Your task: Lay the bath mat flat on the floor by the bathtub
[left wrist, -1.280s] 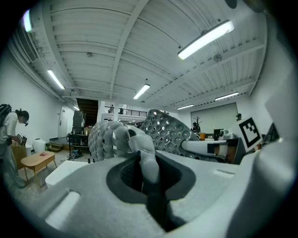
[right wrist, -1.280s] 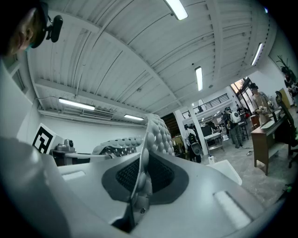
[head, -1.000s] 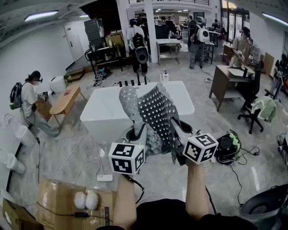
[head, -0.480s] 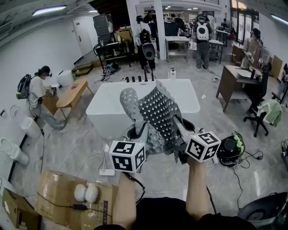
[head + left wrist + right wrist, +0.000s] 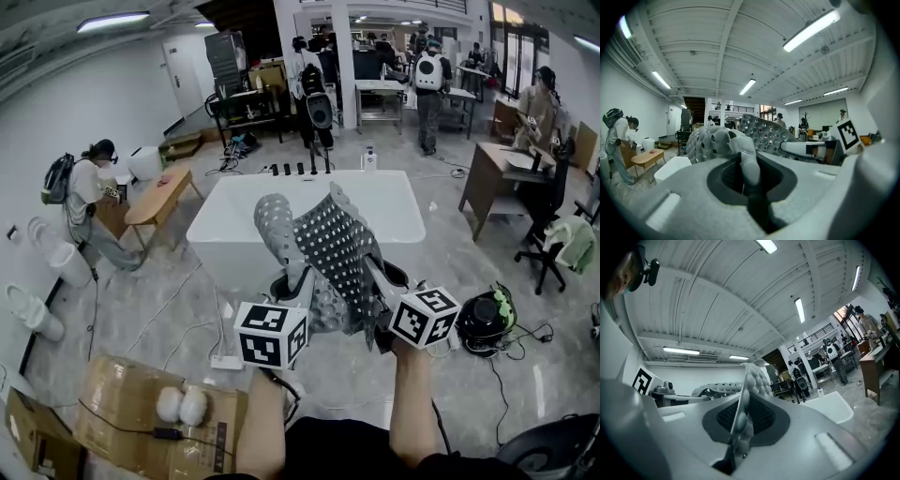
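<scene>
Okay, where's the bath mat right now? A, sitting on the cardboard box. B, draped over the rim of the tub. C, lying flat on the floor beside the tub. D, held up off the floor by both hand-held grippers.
D: the bath mat hangs crumpled in the air in front of the bathtub, with the left hand-held gripper and the right hand-held gripper each pinching a part of it.

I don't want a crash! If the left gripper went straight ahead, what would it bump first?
The bath mat pinched in its jaws. Beyond that, the left gripper seems aimed above the white bathtub, so the way looks free, though depth is unclear.
</scene>
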Demonstrator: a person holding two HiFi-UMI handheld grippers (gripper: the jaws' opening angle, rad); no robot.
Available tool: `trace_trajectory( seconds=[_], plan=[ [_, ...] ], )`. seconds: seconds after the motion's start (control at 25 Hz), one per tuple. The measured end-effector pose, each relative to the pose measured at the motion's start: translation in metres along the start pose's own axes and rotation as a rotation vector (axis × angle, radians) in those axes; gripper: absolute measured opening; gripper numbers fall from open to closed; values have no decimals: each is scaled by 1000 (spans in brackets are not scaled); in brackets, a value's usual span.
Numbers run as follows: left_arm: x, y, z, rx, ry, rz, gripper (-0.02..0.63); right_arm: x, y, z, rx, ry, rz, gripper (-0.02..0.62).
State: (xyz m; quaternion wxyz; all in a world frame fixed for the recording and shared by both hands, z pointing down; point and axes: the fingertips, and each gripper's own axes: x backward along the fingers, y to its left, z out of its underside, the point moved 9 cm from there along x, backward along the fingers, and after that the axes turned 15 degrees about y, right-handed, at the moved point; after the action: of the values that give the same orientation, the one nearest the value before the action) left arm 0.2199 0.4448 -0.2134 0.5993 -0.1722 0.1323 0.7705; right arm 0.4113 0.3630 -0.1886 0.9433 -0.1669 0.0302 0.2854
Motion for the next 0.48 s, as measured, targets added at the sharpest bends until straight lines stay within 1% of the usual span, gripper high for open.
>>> trace_trajectory(
  seconds=[0.16, 0.36, 0.48],
  plan=[
    [-22, 7, -5, 6, 15, 13, 33, -9, -15, -2, 2, 15, 18, 18],
    [-46, 16, -4, 9, 23, 66, 34, -19, -30, 2, -5, 17, 46, 18],
    [-63, 25, -2, 18, 33, 82, 34, -31, -42, 4, -18, 27, 69, 18]
  ],
)
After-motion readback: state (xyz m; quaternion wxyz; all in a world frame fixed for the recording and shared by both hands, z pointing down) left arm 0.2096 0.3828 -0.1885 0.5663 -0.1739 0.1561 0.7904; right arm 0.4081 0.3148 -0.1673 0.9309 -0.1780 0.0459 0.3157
